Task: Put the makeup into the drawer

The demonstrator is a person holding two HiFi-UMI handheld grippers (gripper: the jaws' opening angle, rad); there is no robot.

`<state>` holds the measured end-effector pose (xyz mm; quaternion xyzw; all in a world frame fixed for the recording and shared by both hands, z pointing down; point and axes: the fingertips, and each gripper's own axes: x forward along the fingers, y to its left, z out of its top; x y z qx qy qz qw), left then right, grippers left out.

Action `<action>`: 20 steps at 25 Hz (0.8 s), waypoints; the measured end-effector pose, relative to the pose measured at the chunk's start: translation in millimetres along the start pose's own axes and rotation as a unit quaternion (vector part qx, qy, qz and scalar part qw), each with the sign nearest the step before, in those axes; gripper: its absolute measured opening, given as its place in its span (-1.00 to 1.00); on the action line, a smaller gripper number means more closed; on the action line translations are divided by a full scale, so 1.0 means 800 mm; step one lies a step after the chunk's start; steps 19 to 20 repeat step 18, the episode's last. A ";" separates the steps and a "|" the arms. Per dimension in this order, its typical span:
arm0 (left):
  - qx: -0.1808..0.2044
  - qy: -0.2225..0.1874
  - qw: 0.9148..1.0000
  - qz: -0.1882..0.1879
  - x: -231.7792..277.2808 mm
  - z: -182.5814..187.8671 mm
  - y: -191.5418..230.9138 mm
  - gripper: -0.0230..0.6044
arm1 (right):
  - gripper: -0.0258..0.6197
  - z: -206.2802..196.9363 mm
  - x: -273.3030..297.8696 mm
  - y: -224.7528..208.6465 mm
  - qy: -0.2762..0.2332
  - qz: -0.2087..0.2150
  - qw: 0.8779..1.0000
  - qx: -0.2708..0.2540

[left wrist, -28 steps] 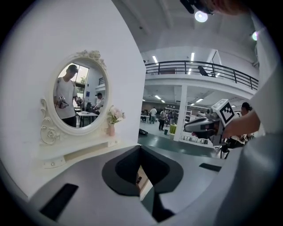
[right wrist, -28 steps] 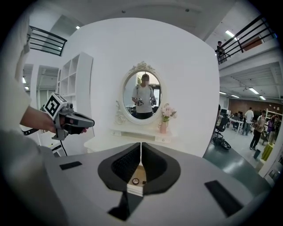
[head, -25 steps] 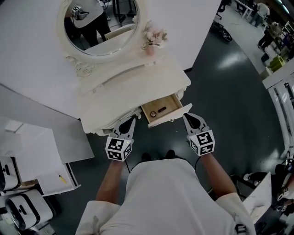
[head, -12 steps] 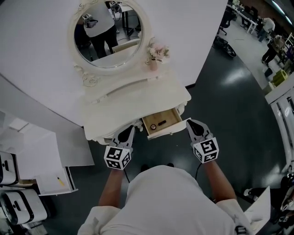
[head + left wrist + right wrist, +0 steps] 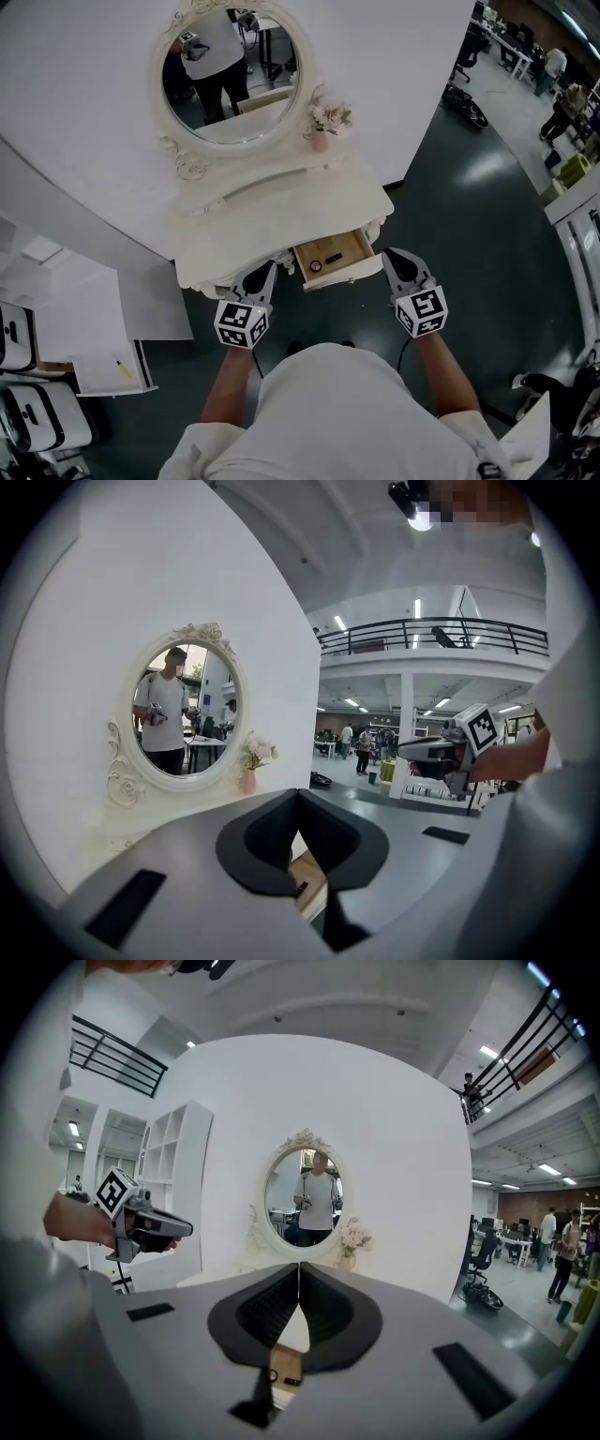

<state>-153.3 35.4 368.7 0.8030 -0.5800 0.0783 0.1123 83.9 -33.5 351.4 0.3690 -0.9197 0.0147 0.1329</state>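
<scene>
The white dressing table (image 5: 281, 211) has its small wooden drawer (image 5: 332, 258) pulled open at the front. Two small dark makeup items lie inside: a round one (image 5: 314, 266) and a short stick (image 5: 333, 259). My left gripper (image 5: 259, 277) hovers just left of the drawer, shut and empty. To the drawer's right my right gripper (image 5: 397, 262) is likewise shut with nothing in it. In the left gripper view the jaws (image 5: 298, 794) meet over the drawer (image 5: 309, 878). The right gripper view shows its jaws (image 5: 299, 1269) closed above the drawer (image 5: 285, 1365).
An oval mirror (image 5: 232, 70) and a pink flower vase (image 5: 323, 120) stand at the table's back. White shelving (image 5: 56, 328) stands at the left. Dark floor (image 5: 469, 216) spreads to the right, with people and furniture far off.
Both grippers have risen slightly and stayed shut. The head view has shifted, so the table and mirror sit lower and more to the right.
</scene>
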 end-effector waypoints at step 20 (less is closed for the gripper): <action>-0.011 -0.006 1.000 0.003 -0.003 0.004 0.001 -0.88 | -0.83 0.004 -0.004 -0.008 -0.005 -0.010 1.000 0.004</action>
